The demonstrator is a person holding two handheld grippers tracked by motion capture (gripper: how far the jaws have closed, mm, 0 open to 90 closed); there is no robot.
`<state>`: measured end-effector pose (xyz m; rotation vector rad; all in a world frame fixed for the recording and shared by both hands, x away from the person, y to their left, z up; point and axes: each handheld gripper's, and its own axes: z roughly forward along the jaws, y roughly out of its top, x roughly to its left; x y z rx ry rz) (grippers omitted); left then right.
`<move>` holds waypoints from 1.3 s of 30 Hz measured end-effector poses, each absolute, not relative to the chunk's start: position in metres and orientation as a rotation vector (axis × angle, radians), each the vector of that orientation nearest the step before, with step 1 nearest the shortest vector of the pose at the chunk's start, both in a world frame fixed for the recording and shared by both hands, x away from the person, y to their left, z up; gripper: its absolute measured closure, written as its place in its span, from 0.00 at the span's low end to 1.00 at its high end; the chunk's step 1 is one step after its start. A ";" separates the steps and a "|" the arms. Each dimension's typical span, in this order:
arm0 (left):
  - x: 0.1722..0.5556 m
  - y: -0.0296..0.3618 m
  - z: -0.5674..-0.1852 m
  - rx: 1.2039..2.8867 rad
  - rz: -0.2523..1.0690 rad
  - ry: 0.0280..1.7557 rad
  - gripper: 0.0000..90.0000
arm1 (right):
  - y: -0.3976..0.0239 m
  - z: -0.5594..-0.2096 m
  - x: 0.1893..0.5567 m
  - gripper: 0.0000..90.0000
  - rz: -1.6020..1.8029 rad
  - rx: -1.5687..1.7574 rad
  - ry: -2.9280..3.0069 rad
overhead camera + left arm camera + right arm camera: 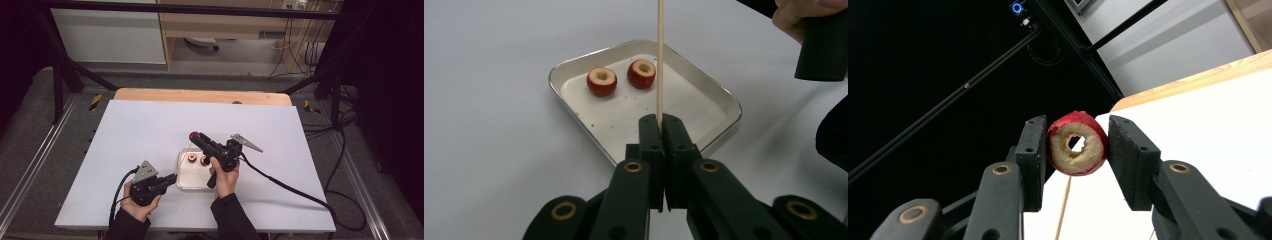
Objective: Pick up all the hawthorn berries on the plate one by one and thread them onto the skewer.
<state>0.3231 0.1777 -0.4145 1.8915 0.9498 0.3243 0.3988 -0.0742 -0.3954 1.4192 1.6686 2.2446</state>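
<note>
Skewer is standing upright, clamped between the left gripper's closed jaws, just before the tray holding two cored fruits. Right gripper is pinching a third cored fruit above the table, apparently over the skewer tip.

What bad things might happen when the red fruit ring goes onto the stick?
1. The thin wooden skewer is pinched only at its lower end by the left gripper, so a sideways push may bend or snap it.
2. The cored fruit piece in the right gripper has a small hole; a missed aim could split it.
3. It might slip out and miss the tray.
</note>
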 end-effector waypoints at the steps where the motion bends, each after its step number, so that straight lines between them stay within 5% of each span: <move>1: 0.323 0.178 -0.414 1.894 0.326 0.947 0.98 | -0.074 -0.395 0.399 0.68 2.238 1.409 1.670; 39: 0.324 0.176 -0.416 1.916 0.302 0.973 0.98 | -0.069 -0.406 0.393 0.68 2.144 1.338 1.816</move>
